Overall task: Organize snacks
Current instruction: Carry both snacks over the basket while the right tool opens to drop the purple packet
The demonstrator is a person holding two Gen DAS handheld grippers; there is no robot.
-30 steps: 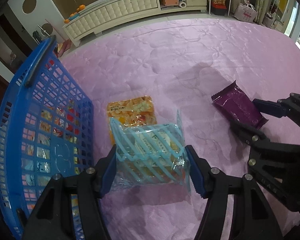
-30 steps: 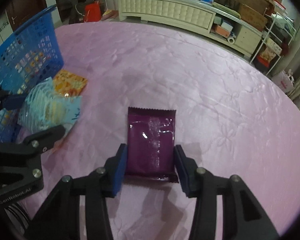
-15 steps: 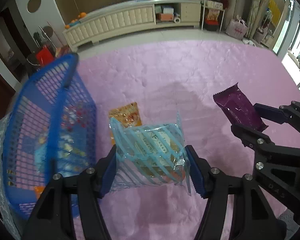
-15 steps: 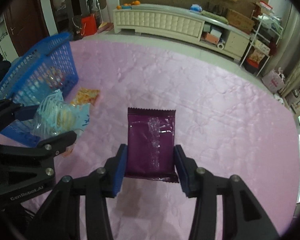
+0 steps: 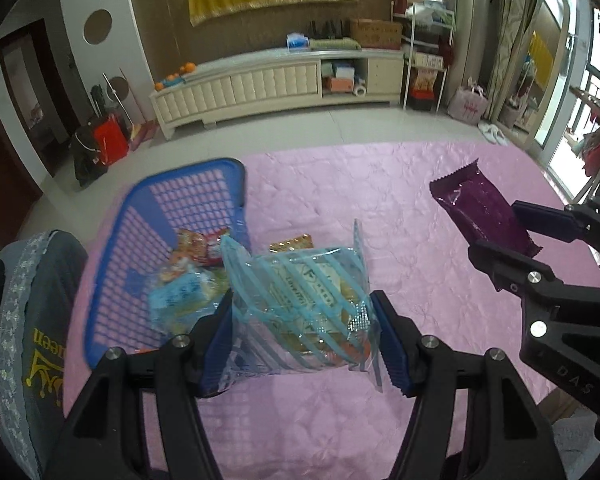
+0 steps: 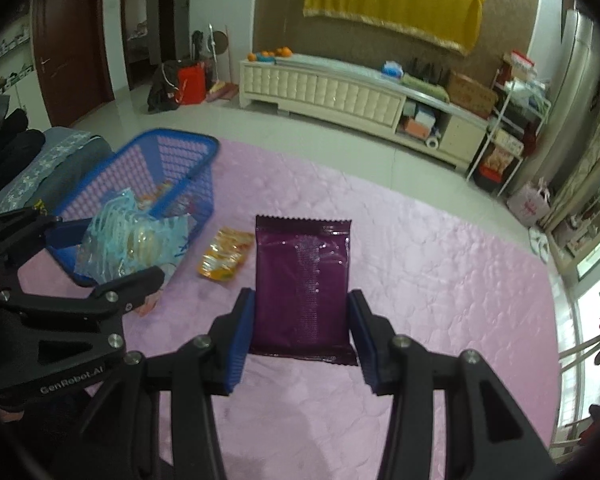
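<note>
— Fingers on both sides, what have you got?
— Left fingers I've clamped on the striped clear packet, held beside the blue basket. Right fingers grip the purple packet, further from the basket.
— Anything loose?
— An orange packet lies on the pink cover just beside the basket.

Home living rm: TV cabinet, door, curtains.
</note>
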